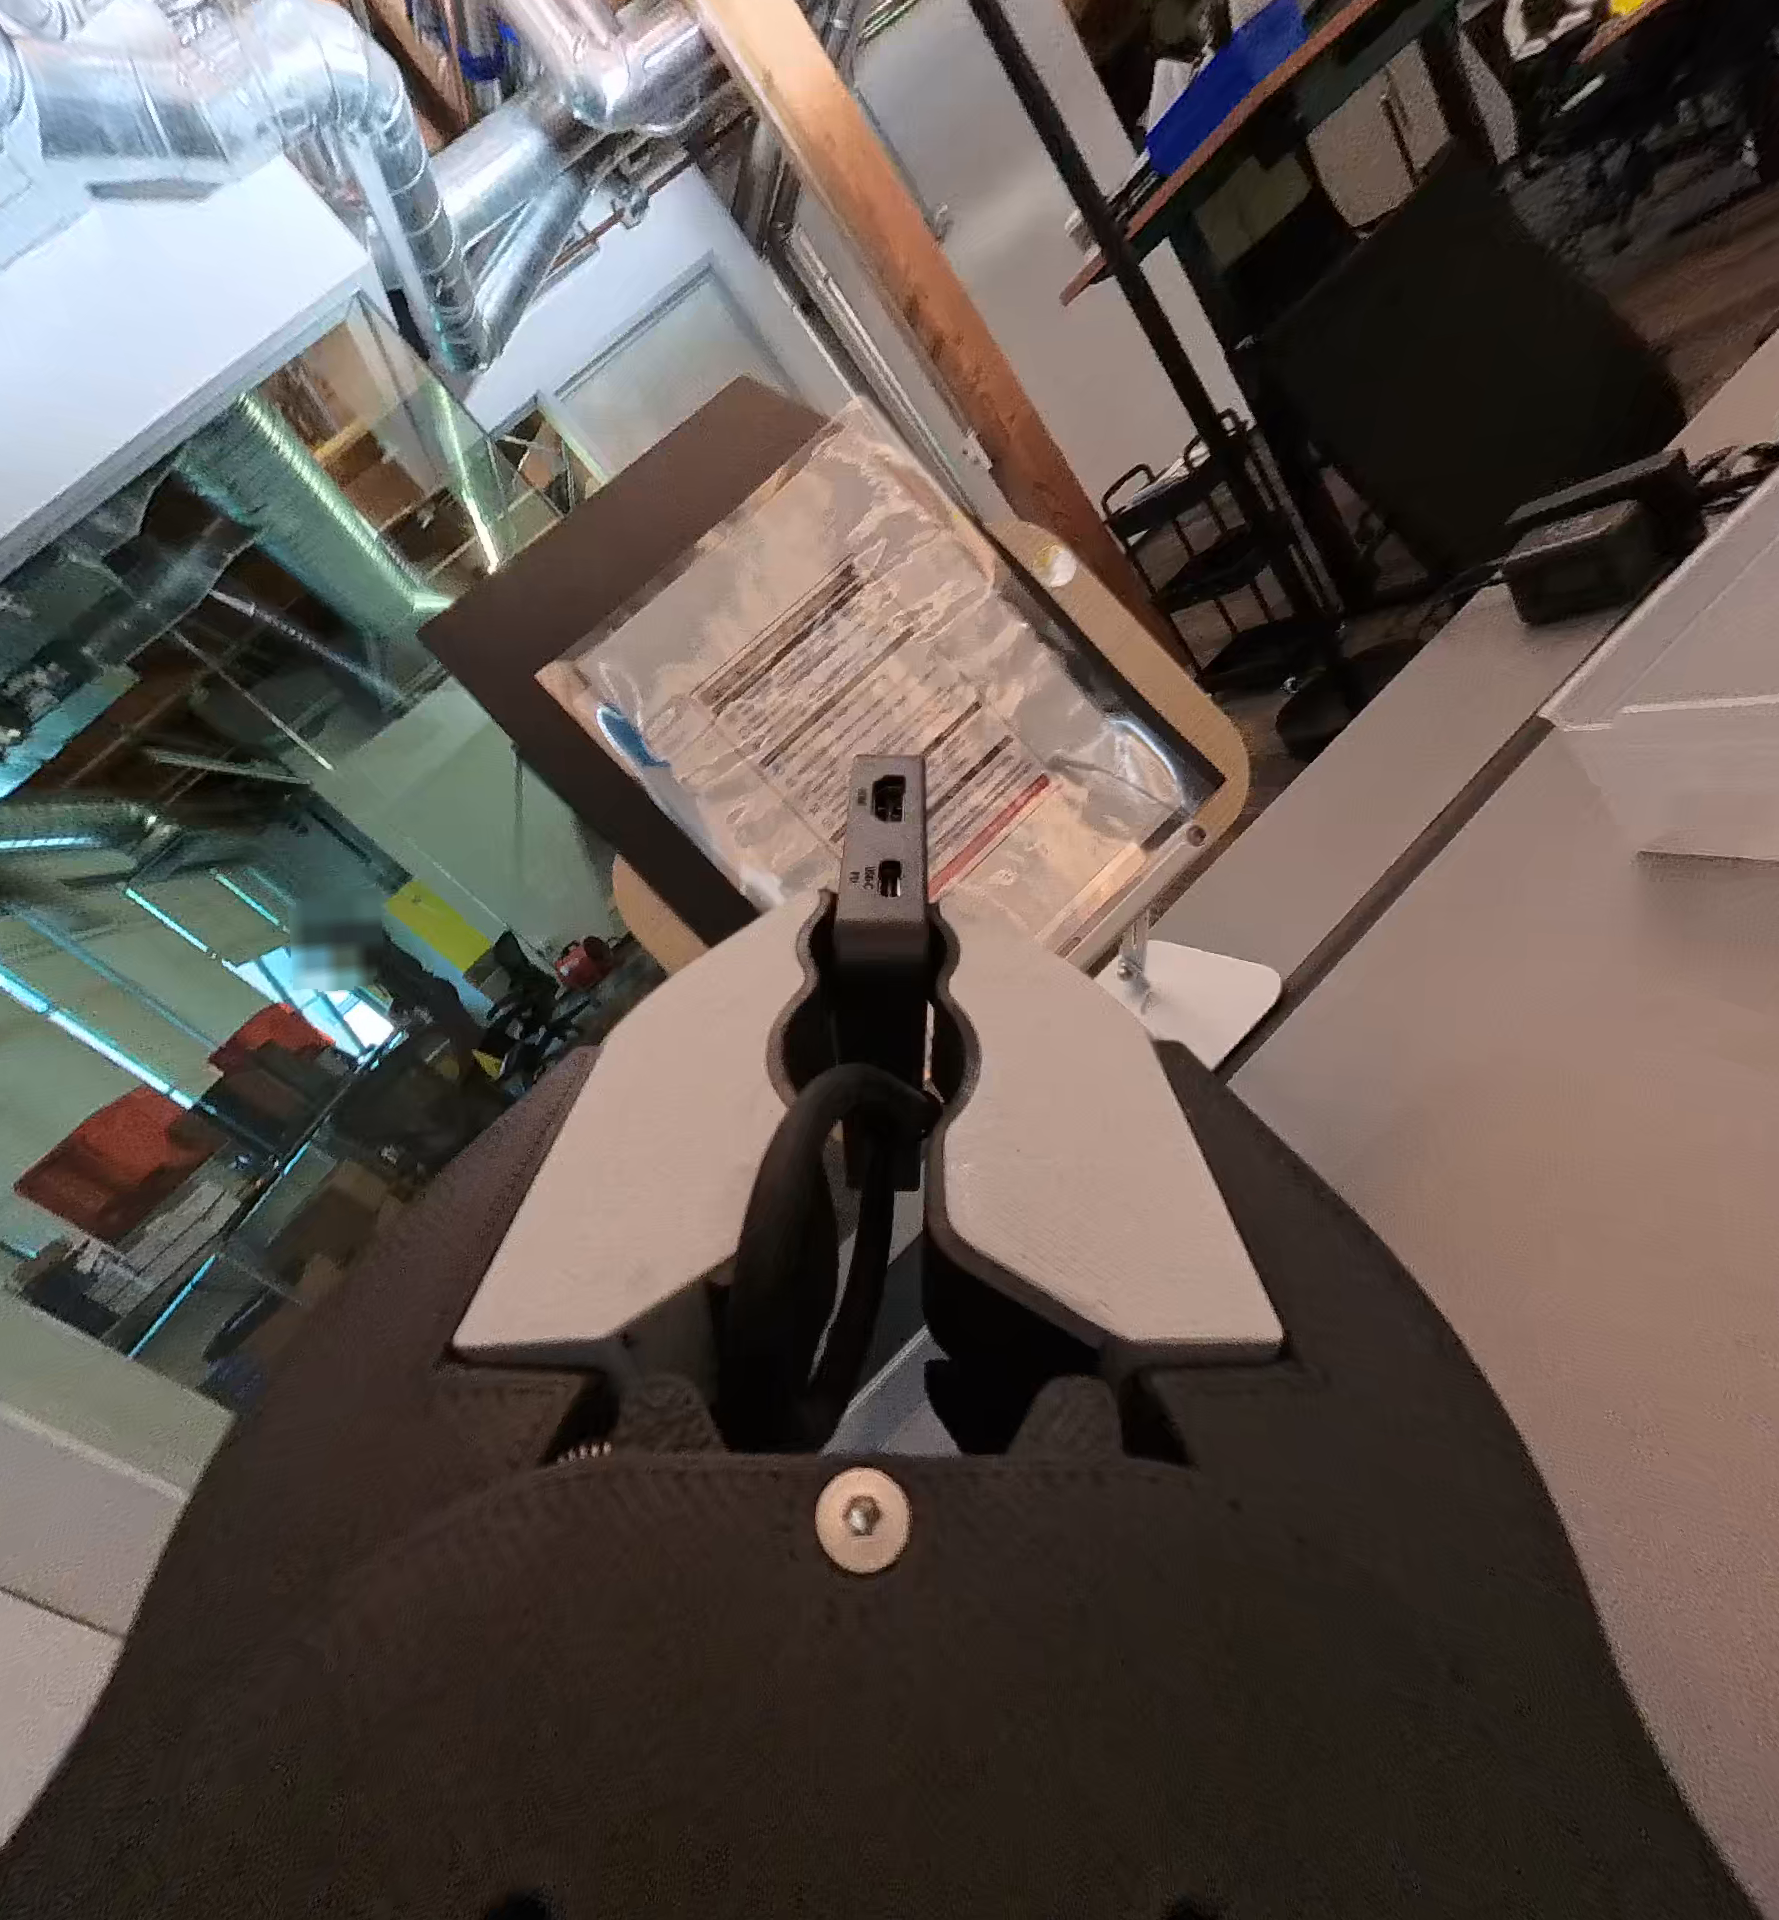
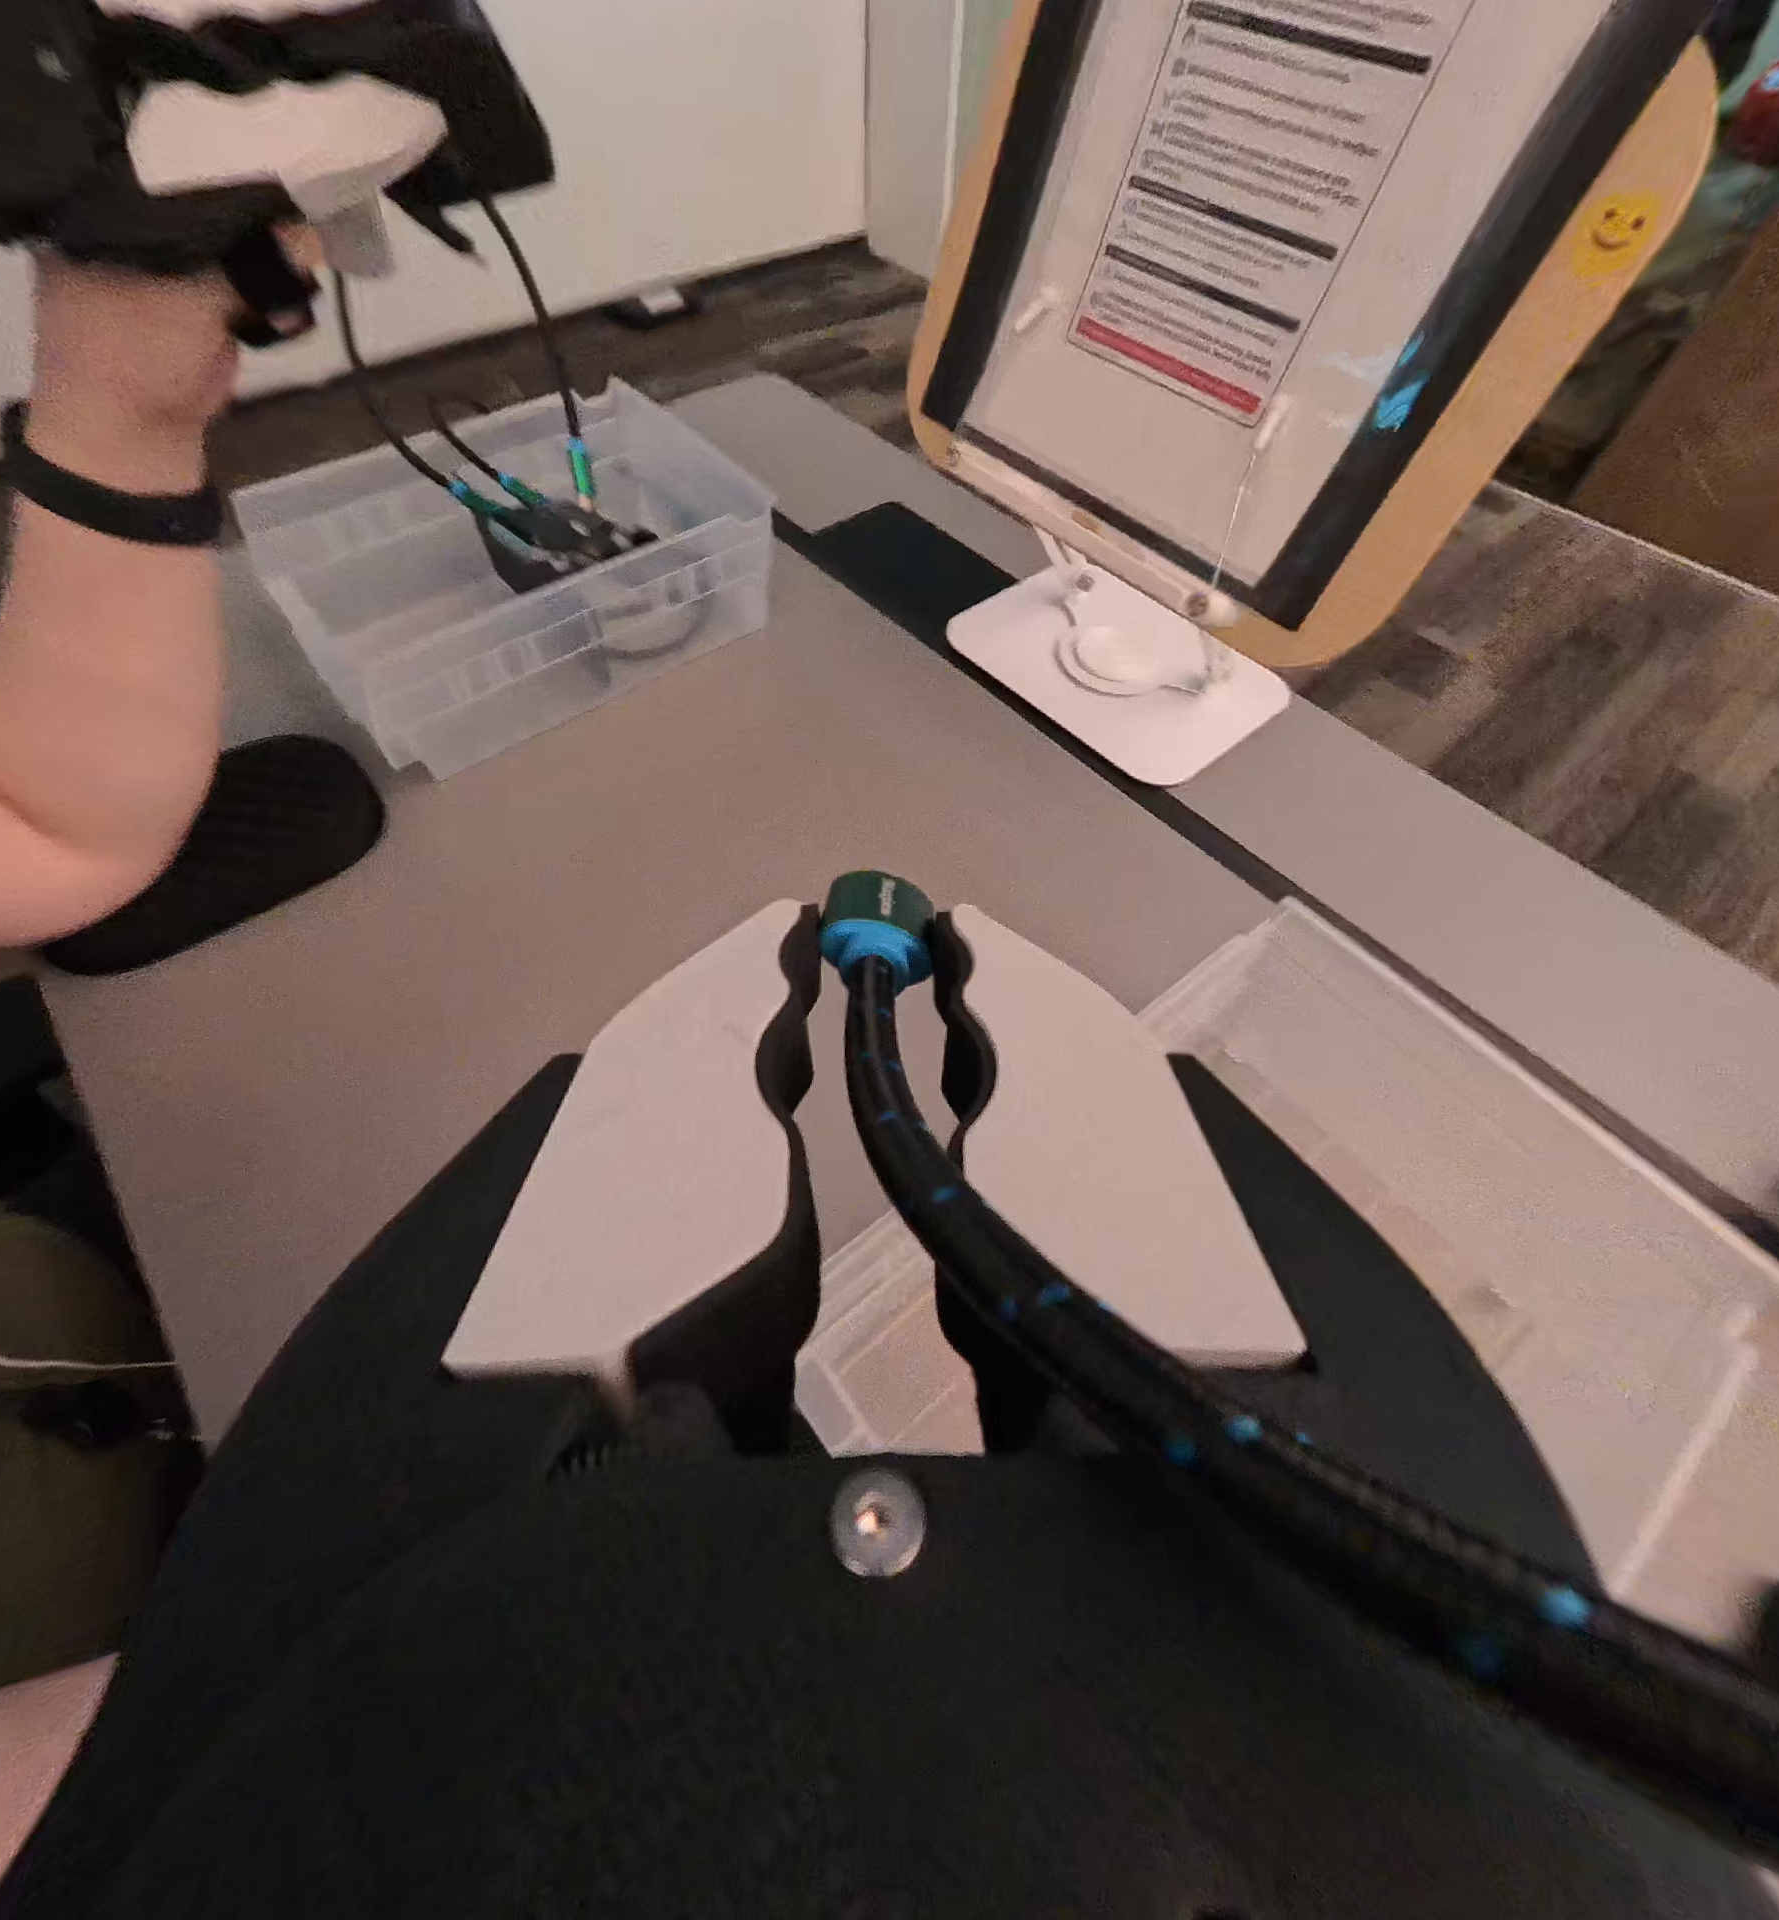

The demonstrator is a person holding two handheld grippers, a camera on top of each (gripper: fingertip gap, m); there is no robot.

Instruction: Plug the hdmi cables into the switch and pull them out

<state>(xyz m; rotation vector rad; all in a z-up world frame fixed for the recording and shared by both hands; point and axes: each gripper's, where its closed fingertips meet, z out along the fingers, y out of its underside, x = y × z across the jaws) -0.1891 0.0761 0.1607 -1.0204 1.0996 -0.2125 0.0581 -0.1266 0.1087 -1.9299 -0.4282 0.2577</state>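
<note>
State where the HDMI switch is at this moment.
In the left wrist view, the switch is clamped between the left gripper's fingertips, raised off the table, its ports facing the camera.

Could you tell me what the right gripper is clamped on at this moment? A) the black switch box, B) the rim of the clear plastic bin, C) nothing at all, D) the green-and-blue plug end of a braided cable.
D: the right gripper pinches the cable plug between its fingertips.

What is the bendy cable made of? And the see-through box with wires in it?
The cable looks wrapped in woven fabric: black braid with blue flecks, matte. Its plug, gripped by the right gripper, looks like green metal or hard plastic; hard to say. The box looks like clear, slightly cloudy plastic, since you see through its walls.
</note>
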